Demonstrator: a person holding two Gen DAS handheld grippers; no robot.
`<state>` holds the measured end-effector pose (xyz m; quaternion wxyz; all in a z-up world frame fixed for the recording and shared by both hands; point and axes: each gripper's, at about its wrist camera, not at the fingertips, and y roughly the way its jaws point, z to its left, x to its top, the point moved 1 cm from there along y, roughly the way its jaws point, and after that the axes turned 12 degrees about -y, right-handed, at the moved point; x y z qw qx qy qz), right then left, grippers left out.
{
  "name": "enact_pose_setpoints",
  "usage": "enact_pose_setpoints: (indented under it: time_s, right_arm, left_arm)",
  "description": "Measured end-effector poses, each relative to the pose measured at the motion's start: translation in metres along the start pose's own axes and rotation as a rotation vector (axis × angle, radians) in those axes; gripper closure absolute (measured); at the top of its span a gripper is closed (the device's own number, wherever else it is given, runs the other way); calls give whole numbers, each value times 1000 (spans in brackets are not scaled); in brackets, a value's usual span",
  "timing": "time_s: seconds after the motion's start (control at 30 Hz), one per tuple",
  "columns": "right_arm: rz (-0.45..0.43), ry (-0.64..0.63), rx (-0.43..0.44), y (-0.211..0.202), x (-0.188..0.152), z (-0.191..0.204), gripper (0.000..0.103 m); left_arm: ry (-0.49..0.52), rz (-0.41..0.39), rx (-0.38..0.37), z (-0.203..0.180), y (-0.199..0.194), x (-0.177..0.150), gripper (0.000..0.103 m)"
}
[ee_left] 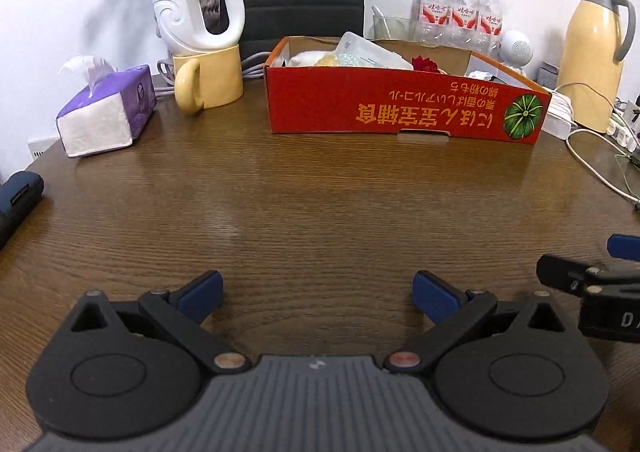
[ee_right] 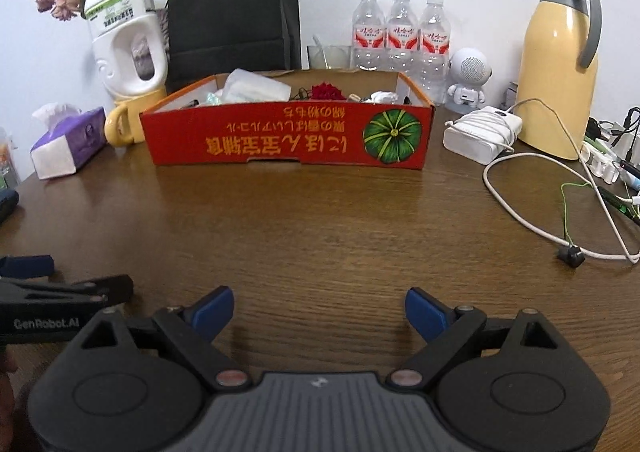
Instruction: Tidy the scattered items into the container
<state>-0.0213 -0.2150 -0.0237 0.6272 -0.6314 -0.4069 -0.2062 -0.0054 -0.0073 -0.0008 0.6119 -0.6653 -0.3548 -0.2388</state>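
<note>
The right tongs (ee_right: 319, 312), black with blue-padded tips, hang spread wide and empty above the brown wood-grain tabletop (ee_right: 320, 219). Farther back stands a shallow red cardboard box (ee_right: 288, 137) holding a red flower (ee_right: 327, 91) and white packets. The left tongs (ee_right: 48, 280) show at the left edge.

I read "GenRobot.AI" in pale letters on the black body of the left gripper (ee_right: 52, 322), which shows at the left edge of my right camera. In my left camera, the right gripper (ee_left: 608, 316) shows only "D" and part of a next letter. The red box (ee_right: 288, 135) carries yellow Japanese or Chinese characters, upside down, beside a green pumpkin picture. The water bottles (ee_right: 400, 35) have red labels with script I cannot read.
</note>
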Motion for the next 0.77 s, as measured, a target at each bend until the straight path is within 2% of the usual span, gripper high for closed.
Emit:
enact_pose_setpoints:
  time_s: [0.13, 0.37, 0.77]
  right_arm:
    - [18, -2, -28, 4, -2, -1, 9]
    - [24, -3, -23, 5, -4, -1, 0]
    - [26, -6, -11, 7, -4, -2, 0]
  left_arm:
    - [1, -3, -4, 0, 0, -1, 0]
    - [1, -3, -8, 0, 0, 0, 0]
    - [-4, -1, -11, -1, 0, 0, 0]
